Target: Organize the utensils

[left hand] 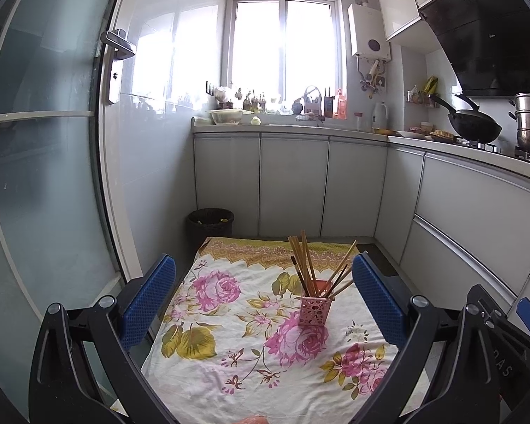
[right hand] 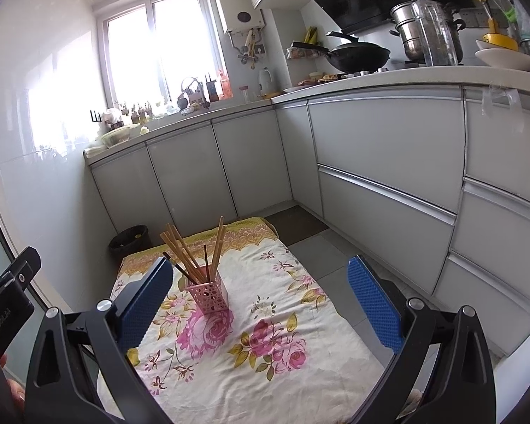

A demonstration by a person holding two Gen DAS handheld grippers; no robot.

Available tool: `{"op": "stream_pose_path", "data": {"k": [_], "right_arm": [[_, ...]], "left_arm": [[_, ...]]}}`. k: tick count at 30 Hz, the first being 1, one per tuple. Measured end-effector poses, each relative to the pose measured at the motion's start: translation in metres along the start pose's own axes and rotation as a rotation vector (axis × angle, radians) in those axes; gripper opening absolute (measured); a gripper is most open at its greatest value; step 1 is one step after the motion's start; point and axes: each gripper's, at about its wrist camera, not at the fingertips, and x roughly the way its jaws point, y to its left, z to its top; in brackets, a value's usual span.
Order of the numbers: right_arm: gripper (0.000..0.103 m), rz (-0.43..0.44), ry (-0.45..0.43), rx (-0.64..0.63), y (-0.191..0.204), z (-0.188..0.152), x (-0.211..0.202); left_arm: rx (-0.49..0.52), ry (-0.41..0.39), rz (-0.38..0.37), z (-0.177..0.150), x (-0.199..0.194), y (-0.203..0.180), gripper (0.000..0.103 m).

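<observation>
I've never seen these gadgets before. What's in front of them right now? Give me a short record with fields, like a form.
setting: small kitchen, grey cabinets, bright window
work surface: floral cloth spread over a low surface
utensil holder: pink perforated holder, upright on the cloth
contents: chopsticks standing in it, fanned out
loose utensils on cloth: none visible
left hand-held gripper: open, holding nothing
right hand-held gripper: open, holding nothing
background: black bin on the floor, wok on the stove
</observation>
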Motion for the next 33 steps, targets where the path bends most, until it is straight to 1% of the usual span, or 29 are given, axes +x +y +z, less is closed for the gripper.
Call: {"op": "stream_pose_path", "data": {"k": [5,11,13,15,20,24,29,33], "right_arm": [[0.096,0.0,0.003,-0.001,-0.001,0.0,0.0],[0.096,0.002,0.009,0.002,-0.001,-0.002,0.001],[0.096,0.002,0.01,0.002,-0.002,-0.002,0.002],[0.096,0.0,0.012,0.004,-0.003,-0.003,0.002],[0.096,0.001,0.02,0.009,-0.004,-0.003,0.005],[0.096,0.003,0.018,0.01,-0.005,-0.003,0.005],[0.096,0.005,0.016,0.018,-0.007,-0.003,0.003],[0.096,0.01,0.013,0.018,-0.006,-0.003,0.001]], "left_arm": [[0.02,0.011,-0.035,0.0,0.001,-0.001,0.096],[0.033,0.054,-0.033,-0.003,0.008,-0.004,0.096],[0.025,0.063,-0.049,-0.002,0.011,-0.002,0.096],[0.025,0.05,-0.05,-0.002,0.011,-0.001,0.096],[0.03,-0.021,-0.078,0.001,0.002,0.001,0.096],[0.032,-0.048,-0.092,0.003,-0.001,0.001,0.096],[0.041,-0.032,-0.094,0.003,0.002,0.0,0.096],[0.039,-0.02,-0.047,0.002,0.003,0.0,0.096]]}}
